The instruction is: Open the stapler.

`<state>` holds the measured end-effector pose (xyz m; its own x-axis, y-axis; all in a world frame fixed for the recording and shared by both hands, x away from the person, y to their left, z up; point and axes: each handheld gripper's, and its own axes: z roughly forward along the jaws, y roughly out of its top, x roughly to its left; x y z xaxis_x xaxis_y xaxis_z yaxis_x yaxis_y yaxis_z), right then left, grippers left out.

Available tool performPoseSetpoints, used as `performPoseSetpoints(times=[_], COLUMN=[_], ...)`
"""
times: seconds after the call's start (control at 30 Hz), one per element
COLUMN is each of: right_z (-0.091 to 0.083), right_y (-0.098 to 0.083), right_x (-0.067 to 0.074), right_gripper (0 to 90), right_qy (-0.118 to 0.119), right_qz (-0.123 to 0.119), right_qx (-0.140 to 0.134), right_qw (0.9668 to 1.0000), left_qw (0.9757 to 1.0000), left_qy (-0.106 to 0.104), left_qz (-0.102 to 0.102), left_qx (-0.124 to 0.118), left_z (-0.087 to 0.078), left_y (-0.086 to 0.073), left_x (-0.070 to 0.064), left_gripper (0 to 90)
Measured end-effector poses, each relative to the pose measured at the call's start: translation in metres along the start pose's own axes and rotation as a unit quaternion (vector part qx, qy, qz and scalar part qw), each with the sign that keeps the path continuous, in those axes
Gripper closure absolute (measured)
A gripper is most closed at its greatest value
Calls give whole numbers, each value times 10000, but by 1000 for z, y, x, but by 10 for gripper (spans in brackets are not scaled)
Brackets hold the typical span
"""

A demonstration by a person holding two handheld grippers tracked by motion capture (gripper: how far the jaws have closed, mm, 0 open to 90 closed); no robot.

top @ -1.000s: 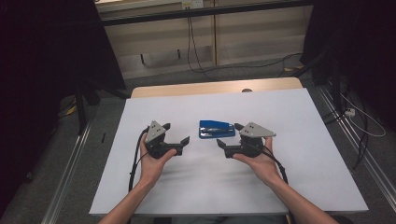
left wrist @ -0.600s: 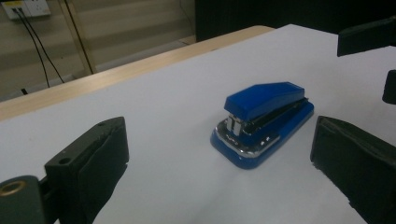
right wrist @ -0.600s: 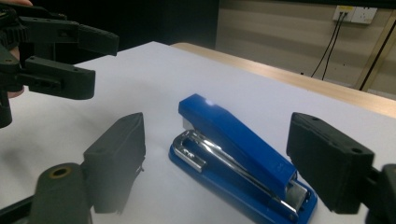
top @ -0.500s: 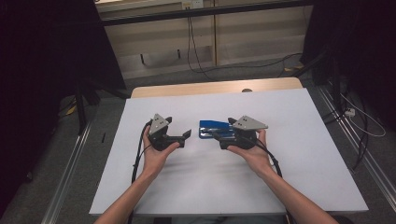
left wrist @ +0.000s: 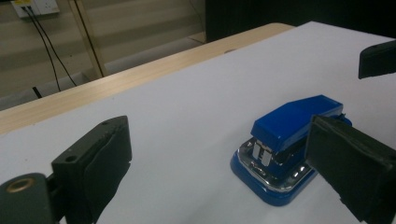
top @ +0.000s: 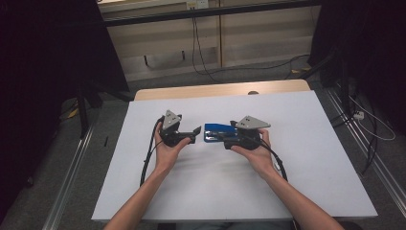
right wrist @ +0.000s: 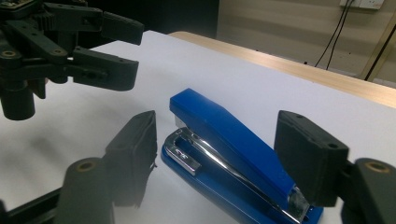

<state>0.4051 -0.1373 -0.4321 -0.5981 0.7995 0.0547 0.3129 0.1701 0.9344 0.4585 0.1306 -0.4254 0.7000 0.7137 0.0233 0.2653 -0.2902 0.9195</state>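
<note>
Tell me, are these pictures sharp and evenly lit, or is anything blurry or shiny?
High view: dim, dark surroundings, the white table cover the brightest area. Left gripper view: the blue stapler is fairly sharp, with glints on its chrome; its own near jaws look soft. Right gripper view: the stapler's metal shines, and the left gripper beyond is crisp.

A blue stapler lies flat near the middle of the white-covered counter, closed, its long axis running left to right. Its glossy blue top arm slopes over a chrome magazine and blue base, the stapling mouth pointing to the person's left. Its rear end appears partly hidden in the high view.
</note>
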Motion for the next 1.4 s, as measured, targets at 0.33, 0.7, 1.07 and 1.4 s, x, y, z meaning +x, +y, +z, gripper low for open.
performPoseSetpoints(times=[0.33, 0.7, 1.07, 1.4], right_z=[-1, 12, 30, 37], right_y=[-3, -3, -3, -6], right_x=[-7, 2, 4, 2], right_gripper=[600, 805, 900, 900], right_qy=[182, 449, 508, 465], right_qz=[6, -182, -186, -170], right_qx=[73, 186, 464, 711], right_qw=[9998, 9987, 9975, 9962], left_qw=[9997, 9996, 9992, 9978], left_qy=[65, -151, -234, -461], left_qz=[-117, 53, -76, -299], left_qx=[203, 252, 313, 373], left_z=[0, 5, 7, 10], left_y=[-5, -7, -7, -9], left_x=[5, 2, 1, -1], left_gripper=[64, 59, 140, 347])
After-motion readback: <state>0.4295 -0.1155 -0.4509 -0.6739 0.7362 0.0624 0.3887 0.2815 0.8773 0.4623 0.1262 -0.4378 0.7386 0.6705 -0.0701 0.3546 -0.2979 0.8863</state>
